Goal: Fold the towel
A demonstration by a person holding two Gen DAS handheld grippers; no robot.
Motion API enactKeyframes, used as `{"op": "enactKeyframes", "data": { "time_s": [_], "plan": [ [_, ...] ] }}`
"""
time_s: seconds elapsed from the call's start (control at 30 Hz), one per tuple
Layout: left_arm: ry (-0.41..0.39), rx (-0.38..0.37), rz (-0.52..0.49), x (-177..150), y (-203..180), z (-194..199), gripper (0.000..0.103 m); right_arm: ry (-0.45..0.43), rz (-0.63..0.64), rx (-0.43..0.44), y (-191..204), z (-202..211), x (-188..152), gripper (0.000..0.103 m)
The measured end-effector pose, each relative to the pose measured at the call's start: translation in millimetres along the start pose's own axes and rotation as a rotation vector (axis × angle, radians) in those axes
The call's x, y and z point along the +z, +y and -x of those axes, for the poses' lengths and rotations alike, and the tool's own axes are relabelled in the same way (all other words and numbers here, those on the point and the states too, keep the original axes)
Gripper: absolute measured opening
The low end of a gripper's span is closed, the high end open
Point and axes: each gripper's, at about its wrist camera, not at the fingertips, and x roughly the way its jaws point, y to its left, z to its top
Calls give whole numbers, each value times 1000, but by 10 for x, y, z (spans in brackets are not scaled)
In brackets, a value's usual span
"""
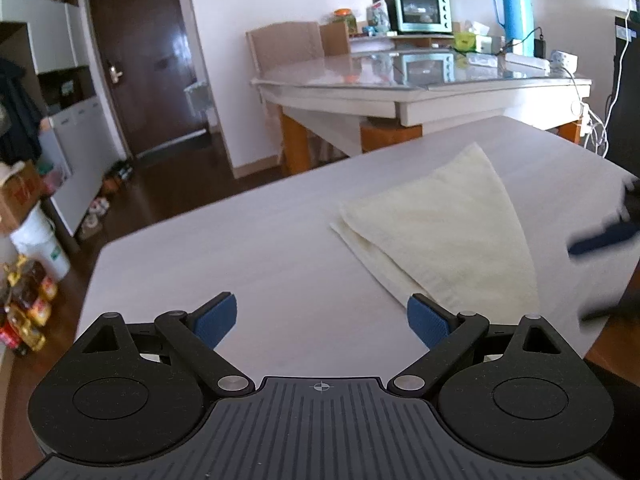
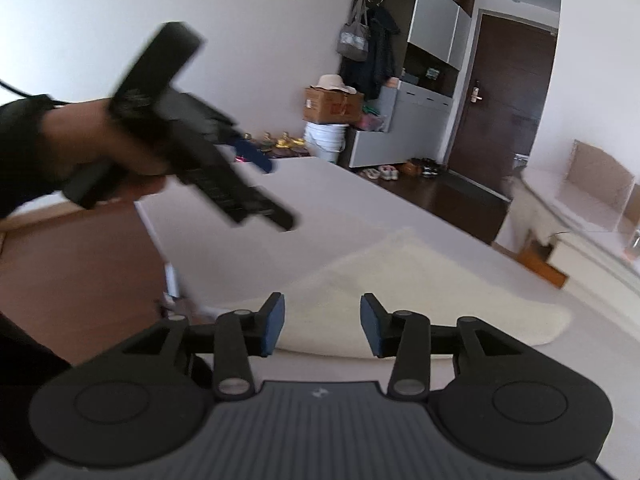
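Cream towel (image 1: 444,232) seen folded on white table (image 1: 240,248). Left gripper (image 1: 322,322) held wide, empty, beside towel's near corner; right gripper (image 2: 322,324) part-open, nothing pinched. Edges best aligned before next crease.

White walls (image 1: 216,20), dark wooden door (image 1: 138,72), glass-topped dining table (image 1: 400,76)

Bright, soft daylight; glare on glass table (image 1: 360,72) and door (image 1: 176,44); right view motion-blurred; fisheye bends edges.
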Motion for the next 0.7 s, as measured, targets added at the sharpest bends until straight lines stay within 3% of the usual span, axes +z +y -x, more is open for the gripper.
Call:
{"op": "enactKeyframes", "data": {
  "time_s": [0.1,0.4,0.63,0.7],
  "plan": [
    [-6,-14,-6,-17,14,25,96,-10,-33,31,183,-17,-17,58],
    [-4,-28,1,-111,94,71,96,59,80,0,396,-453,-32,57],
    [-8,-12,31,-190,202,121,96,117,149,-16,479,-610,-84,49],
    [-8,-12,33,-209,215,129,96,120,152,-21,465,-578,-104,37]
  ]
}}
